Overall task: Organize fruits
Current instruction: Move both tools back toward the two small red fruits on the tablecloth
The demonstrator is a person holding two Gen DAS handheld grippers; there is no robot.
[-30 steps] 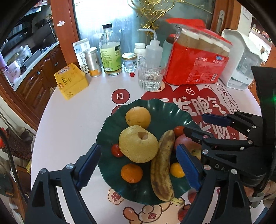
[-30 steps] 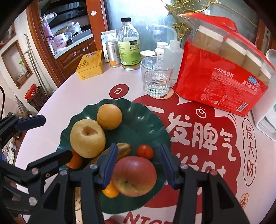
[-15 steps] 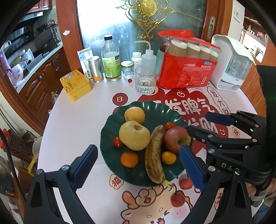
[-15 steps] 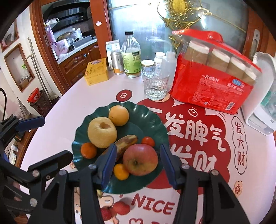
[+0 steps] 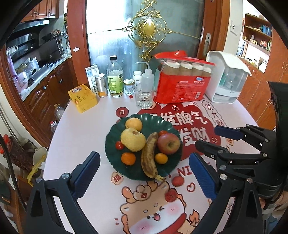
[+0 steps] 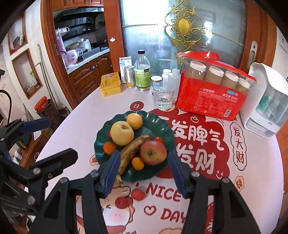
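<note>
Plate (image 5: 111, 144) holds apple (image 5: 168, 144); banana (image 5: 148, 158); pear (image 5: 132, 139).

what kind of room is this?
Likely a home dining area beside a kitchen: a round table with a fruit plate, a range hood and wooden cabinets behind.

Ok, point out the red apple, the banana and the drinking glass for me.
red apple (image 6: 153, 152), right wrist view, on its front skin near the stem dimple.
banana (image 5: 148, 155), left wrist view, on the middle of its brown peel.
drinking glass (image 6: 163, 98), right wrist view, on its patterned side wall.
</note>
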